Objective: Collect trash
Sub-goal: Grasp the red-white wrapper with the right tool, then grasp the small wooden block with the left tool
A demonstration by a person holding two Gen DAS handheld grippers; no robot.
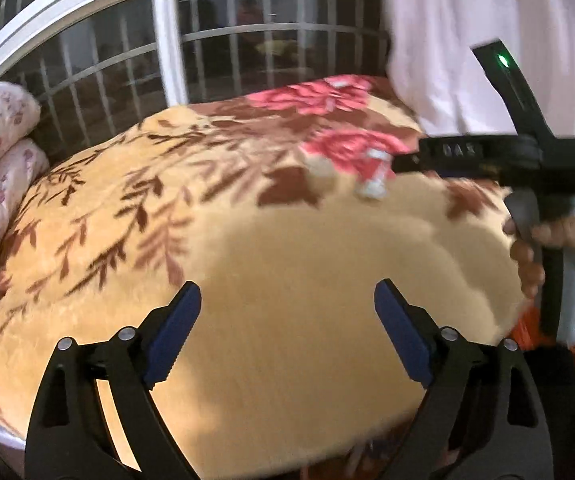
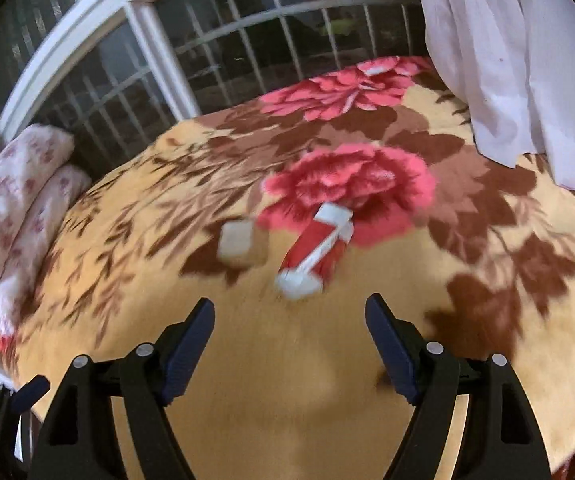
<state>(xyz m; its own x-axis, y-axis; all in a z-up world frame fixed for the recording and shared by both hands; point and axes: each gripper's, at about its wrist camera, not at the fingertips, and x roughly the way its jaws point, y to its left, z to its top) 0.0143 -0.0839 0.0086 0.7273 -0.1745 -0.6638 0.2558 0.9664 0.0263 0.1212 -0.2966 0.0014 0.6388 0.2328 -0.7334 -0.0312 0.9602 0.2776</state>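
Right tongs: I see my blue-padded fingers spread wide apart, gripping nothing, hovering over the plain tan part of the bed.
Left tongs: also wide apart and bare, over the same tan stretch.
Red-and-white wrapper: it lies on the blanket just ahead of my right tongs, apart from them, at the near edge of the pink flower, toward the middle of the bed.
Small pale box: just left of the wrapper, not touching it as far as I can tell.
Left view only: my right hand on its grip, with that tool's tip reaching over the wrapper, which is blurred.
Right view only: the wrapper's full length.
Wrapper axis: long axis runs from the near white end up and right toward the window-side edge.
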